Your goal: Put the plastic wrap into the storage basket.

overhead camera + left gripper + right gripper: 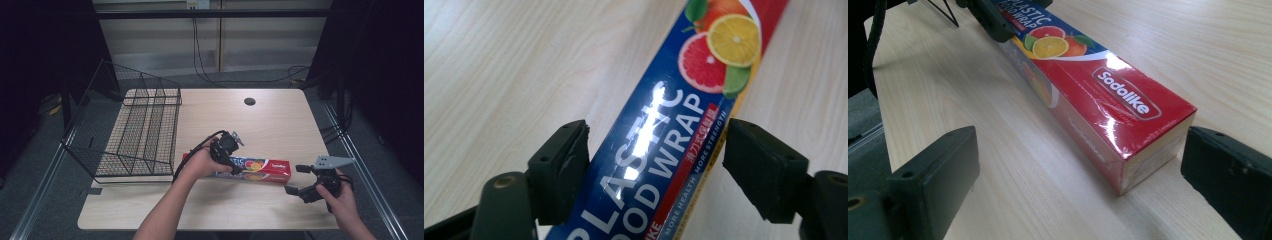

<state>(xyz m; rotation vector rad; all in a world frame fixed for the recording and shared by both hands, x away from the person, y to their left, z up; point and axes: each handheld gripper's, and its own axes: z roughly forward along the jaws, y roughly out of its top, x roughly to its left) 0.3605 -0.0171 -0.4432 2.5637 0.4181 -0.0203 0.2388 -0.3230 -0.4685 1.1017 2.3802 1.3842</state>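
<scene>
A long red and blue plastic wrap box (267, 170) lies flat on the wooden table, near its front. My left gripper (234, 168) comes down on the box's left half; in the left gripper view its two pads sit against both long sides of the box (664, 125), shut on it. My right gripper (295, 179) is open at the box's right end. In the right gripper view its jaws stand wide on either side of that red end (1128, 100), not touching it, and the left gripper's jaw (993, 22) shows farther along the box.
A black wire basket (145, 130) with dividers stands on the table's left side and overhangs its left edge. A dark round hole (249, 101) sits near the table's far edge. Bare wood (270, 125) lies behind the box.
</scene>
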